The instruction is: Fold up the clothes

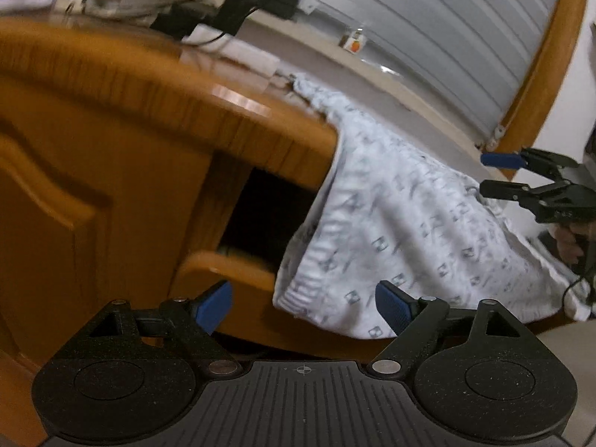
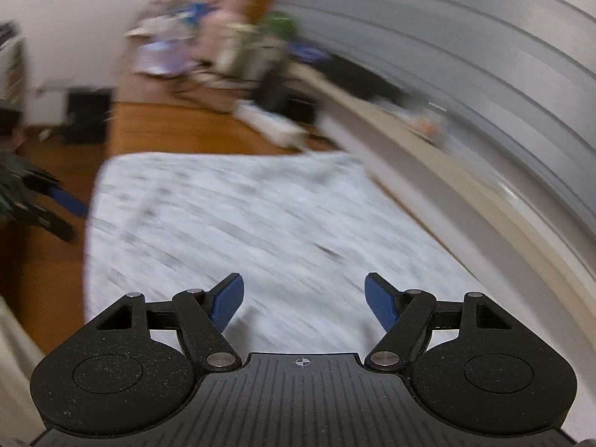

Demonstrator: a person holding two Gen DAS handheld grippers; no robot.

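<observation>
A white garment with a grey print [image 1: 402, 223] lies on the wooden desk [image 1: 156, 85], and its ribbed hem hangs over the desk's front edge. My left gripper [image 1: 303, 307] is open, low in front of the desk, with the hanging hem just beyond its right pad. My right gripper [image 1: 497, 175] shows at the right edge of the left wrist view, open above the garment's far side. In the right wrist view the same garment [image 2: 242, 223] spreads flat and blurred, with my right gripper [image 2: 303, 303] open over its near edge. The left gripper [image 2: 44, 205] appears there at the left.
A dark open recess [image 1: 260, 216] sits under the desk top beside a wooden drawer front [image 1: 56, 186]. Black devices and cables [image 1: 238, 3] lie at the desk's back. A grey slatted shutter [image 1: 447, 29] and pale sill run behind. Blurred clutter [image 2: 208, 48] stands at the far end.
</observation>
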